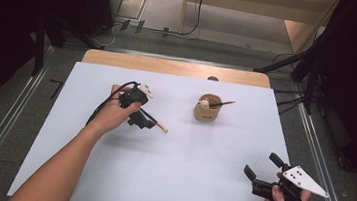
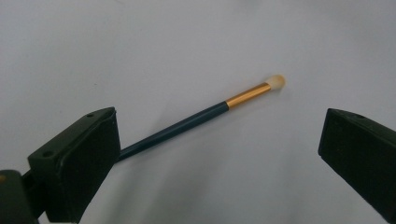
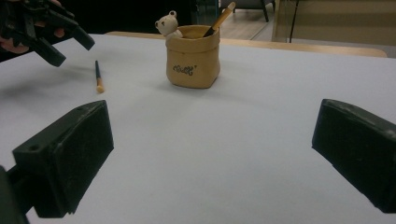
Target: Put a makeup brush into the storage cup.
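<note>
My left gripper [image 2: 219,154] low over white worktop [image 1: 174,170], jaws spread wide, holding nothing. Dark-handled brush [image 2: 205,114] with gold ferrule lies flat on worktop between jaws, pale tip pointing away, handle end passing by left jaw. I see tan pot [image 1: 207,109] with small bear figure on rim right of it, well apart, second brush [image 1: 222,104] standing inside. My right gripper [image 1: 265,170] near front right corner, jaws apart, empty.
</note>
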{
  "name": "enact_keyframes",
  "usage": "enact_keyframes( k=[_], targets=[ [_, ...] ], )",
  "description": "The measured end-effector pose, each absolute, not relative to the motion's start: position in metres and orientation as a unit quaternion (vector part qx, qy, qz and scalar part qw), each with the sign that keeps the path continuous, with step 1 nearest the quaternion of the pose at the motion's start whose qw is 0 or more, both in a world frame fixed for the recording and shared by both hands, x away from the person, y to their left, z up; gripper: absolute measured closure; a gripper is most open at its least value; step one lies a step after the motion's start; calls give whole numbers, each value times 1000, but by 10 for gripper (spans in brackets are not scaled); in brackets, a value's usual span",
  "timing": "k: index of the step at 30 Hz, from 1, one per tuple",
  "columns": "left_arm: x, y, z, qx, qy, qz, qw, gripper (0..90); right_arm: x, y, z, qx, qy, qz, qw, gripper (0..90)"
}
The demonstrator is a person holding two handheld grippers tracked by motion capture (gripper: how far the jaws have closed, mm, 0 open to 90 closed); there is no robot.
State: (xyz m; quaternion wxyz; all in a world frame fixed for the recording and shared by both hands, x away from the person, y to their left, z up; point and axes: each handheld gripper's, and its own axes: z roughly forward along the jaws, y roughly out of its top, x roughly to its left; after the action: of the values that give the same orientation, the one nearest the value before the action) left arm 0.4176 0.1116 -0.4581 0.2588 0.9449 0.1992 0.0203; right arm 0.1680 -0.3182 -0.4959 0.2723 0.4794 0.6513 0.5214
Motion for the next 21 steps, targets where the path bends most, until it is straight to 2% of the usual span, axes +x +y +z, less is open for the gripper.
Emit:
enact_keyframes(
  k=[7, 10, 15, 21],
  targets=[
    [424, 103, -462, 959, 183, 24, 217, 0, 168, -319, -497, 479, 652, 520, 272, 0],
    [427, 95, -464, 969, 167, 35, 179, 0, 168, -319, -497, 480, 652, 520, 273, 0],
    [429, 90, -470, 972, 164, 41, 165, 0, 169, -319, -497, 480, 653, 520, 271, 0],
    [430, 86, -475, 973, 163, 47, 158, 78, 168, -318, -498, 480, 653, 520, 270, 0]
  ],
)
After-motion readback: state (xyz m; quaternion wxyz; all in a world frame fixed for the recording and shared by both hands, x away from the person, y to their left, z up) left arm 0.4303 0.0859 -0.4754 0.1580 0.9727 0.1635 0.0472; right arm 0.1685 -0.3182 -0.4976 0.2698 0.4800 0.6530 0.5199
